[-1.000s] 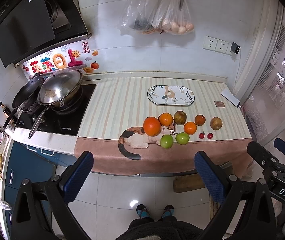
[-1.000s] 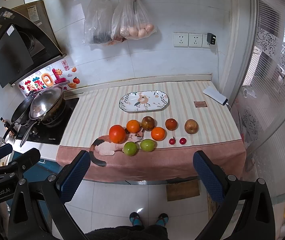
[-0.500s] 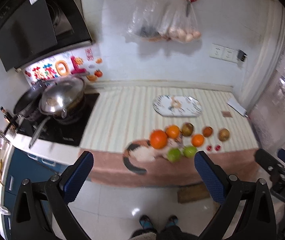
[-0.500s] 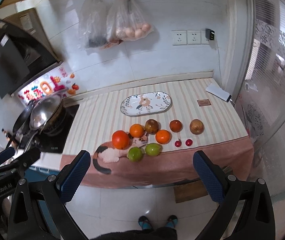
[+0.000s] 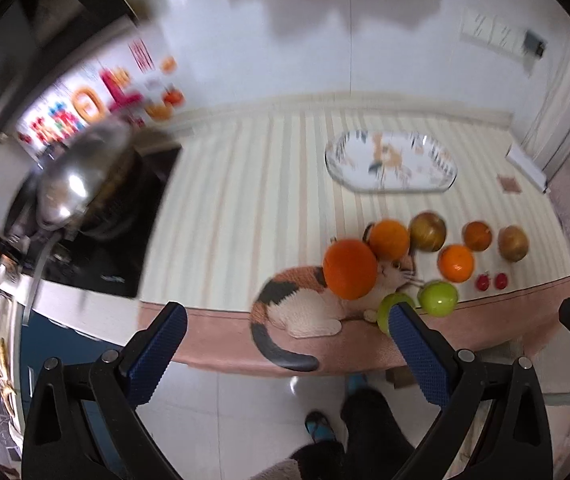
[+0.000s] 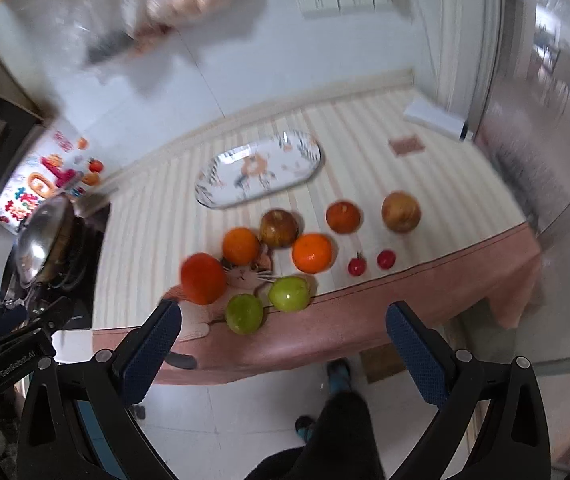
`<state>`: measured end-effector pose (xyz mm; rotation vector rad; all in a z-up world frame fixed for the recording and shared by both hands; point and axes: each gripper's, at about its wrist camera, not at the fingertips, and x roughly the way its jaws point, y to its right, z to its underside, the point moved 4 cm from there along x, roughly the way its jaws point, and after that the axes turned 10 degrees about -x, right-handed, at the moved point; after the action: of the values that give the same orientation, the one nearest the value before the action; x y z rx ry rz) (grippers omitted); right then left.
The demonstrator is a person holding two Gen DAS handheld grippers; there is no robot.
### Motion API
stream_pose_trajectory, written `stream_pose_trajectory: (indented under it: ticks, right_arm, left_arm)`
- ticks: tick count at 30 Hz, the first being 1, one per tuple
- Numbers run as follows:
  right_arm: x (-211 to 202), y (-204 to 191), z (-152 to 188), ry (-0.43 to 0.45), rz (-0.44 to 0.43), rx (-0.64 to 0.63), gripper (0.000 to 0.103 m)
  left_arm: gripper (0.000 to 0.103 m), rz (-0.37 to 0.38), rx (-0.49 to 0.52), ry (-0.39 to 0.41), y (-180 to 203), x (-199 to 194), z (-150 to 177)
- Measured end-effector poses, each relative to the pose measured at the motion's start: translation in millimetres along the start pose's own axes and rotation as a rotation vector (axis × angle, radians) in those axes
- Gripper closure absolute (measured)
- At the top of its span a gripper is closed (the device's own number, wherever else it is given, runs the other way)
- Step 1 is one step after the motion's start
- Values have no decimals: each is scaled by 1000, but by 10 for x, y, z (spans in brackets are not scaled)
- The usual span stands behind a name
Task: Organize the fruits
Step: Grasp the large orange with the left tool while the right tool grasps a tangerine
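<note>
On the tabletop (image 6: 365, 136), left to right: three oranges (image 6: 203, 278), two green apples (image 6: 244, 313), two brownish apples (image 6: 279, 227), one reddish fruit (image 6: 343, 216), two small red fruits (image 6: 356, 266). One plate (image 6: 257, 170) behind is empty. Left gripper (image 5: 285, 344) and right gripper (image 6: 281, 340) fingers stand wide apart, holding nothing.

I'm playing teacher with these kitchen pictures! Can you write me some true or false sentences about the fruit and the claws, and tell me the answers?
1. The oval plate already has fruit on it. False: it holds no fruit; all the fruit lies on the striped cloth.
2. Two green apples lie near the front edge of the counter. True.
3. The right claw is squeezing an orange. False: it is open and holds nothing.
4. Two small red fruits lie side by side. True.
5. The left claw is open. True.
6. A blue pot sits on the stove. False: a shiny metal pan sits there.
</note>
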<state>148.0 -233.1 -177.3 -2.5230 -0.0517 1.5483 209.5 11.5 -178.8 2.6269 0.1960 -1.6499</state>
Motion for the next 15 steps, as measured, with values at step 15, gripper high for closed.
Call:
stream_pose_trajectory:
  ticks: [15]
  right_arm:
    - [2145,478,-408,-316,-49,56,0]
  left_arm:
    - [2,17,-67,-429,541,1872,-181]
